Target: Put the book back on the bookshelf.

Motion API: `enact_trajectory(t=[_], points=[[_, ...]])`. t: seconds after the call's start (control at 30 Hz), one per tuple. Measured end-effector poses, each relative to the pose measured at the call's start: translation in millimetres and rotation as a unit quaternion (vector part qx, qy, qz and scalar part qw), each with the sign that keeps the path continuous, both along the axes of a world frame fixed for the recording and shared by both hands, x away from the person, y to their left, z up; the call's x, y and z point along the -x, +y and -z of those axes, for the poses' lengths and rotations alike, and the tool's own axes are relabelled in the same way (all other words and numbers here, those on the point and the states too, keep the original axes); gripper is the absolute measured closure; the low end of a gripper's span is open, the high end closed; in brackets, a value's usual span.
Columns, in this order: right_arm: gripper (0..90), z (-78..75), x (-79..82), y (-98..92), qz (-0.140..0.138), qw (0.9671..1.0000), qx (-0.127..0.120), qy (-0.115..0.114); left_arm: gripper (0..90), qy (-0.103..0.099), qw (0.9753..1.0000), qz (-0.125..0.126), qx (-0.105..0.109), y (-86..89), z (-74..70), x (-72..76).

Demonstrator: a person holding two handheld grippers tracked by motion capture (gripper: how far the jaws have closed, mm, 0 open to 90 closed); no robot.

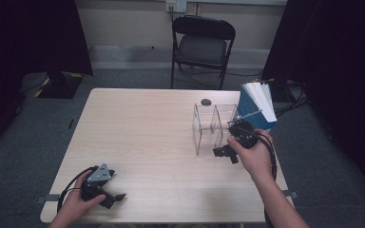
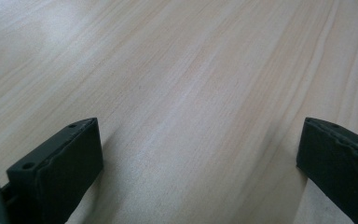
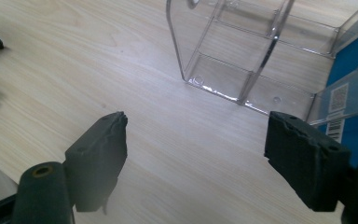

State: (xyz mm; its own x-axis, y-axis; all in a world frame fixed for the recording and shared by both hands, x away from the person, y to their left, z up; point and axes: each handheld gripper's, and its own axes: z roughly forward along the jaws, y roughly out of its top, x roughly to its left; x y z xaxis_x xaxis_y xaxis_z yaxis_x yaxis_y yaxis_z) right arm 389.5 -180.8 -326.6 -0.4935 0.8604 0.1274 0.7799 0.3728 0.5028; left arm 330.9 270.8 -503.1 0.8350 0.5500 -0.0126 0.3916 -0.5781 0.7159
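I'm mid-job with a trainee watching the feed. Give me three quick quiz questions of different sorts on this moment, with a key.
1. True or false: the right gripper holds the clear plastic organizer.
2. Which stands nearest the blue book? A) the left gripper B) the clear plastic organizer C) the folding chair
3. Fill in: the left gripper's jaws are ____ over bare table.

Key: 1 false, its jaws are open with nothing between them; 2 B; 3 open.

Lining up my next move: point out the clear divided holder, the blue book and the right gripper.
clear divided holder (image 1: 208, 129): high view, on its front wall.
blue book (image 1: 253, 105): high view, on its blue cover below the white pages.
right gripper (image 3: 196, 147): right gripper view, midway between its open jaws.
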Motion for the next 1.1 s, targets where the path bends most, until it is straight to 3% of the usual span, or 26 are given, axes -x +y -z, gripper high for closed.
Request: enact_trajectory(t=[0.23,0.33,0.63,1.1], points=[[20.3,6.1,-0.1,15.2,-0.011,0.9999,-0.003,0.003,0.0,0.0,1.0,0.0,0.0,0.0,0.0,0.0],[20.3,7.9,-0.7,19.5,-0.017,0.9998,0.007,-0.007,0.0,0.0,1.0,0.0,0.0,0.0,0.0,0.0],[20.3,18.4,0.3,33.0,-0.035,0.9994,-0.007,0.003,0.0,-0.001,1.0,0.0,0.0,0.0,0.2,0.0],[20.1,29.9,0.5,52.2,-0.052,0.9986,-0.007,0.006,0.0,0.0,1.0,-0.001,0.001,-0.1,0.2,0.2]])
